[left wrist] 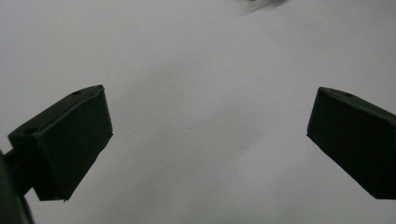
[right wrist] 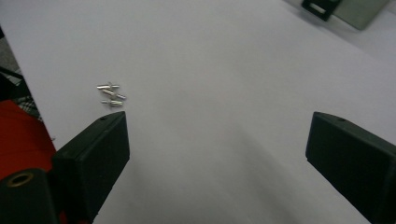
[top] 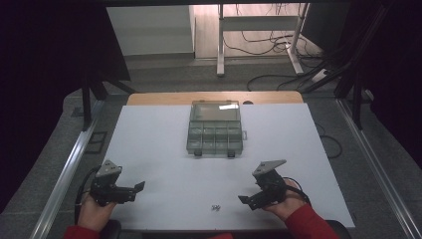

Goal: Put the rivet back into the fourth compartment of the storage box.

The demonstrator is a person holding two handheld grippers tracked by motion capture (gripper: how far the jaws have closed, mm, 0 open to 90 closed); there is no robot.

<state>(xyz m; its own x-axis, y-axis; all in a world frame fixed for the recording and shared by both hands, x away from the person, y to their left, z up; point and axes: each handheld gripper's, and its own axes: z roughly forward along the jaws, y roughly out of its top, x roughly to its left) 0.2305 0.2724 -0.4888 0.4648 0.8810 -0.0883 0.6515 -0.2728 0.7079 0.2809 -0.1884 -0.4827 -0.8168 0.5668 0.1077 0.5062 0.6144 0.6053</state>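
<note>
A clear plastic compartment box (top: 215, 129) with black latches lies shut at the middle of the white table (top: 159, 149); one corner of it shows in the right gripper view (right wrist: 362, 11). Several small metal pins (top: 215, 207) lie in a loose cluster near the front edge, and they appear again (right wrist: 111, 94) just beyond the left jaw in the right gripper view. My left gripper (top: 138, 191) rests at the front left, open over bare table (left wrist: 210, 126). At the front right, my right gripper (top: 247, 201) is open (right wrist: 217, 135), a short way right of the pins.
A wooden strip (top: 214, 97) borders the table's far edge. Metal rails (top: 69, 164) run along both sides. Beyond the table are desk legs and cables (top: 278, 45) on the floor. Red sleeves (top: 308, 224) enter from the bottom.
</note>
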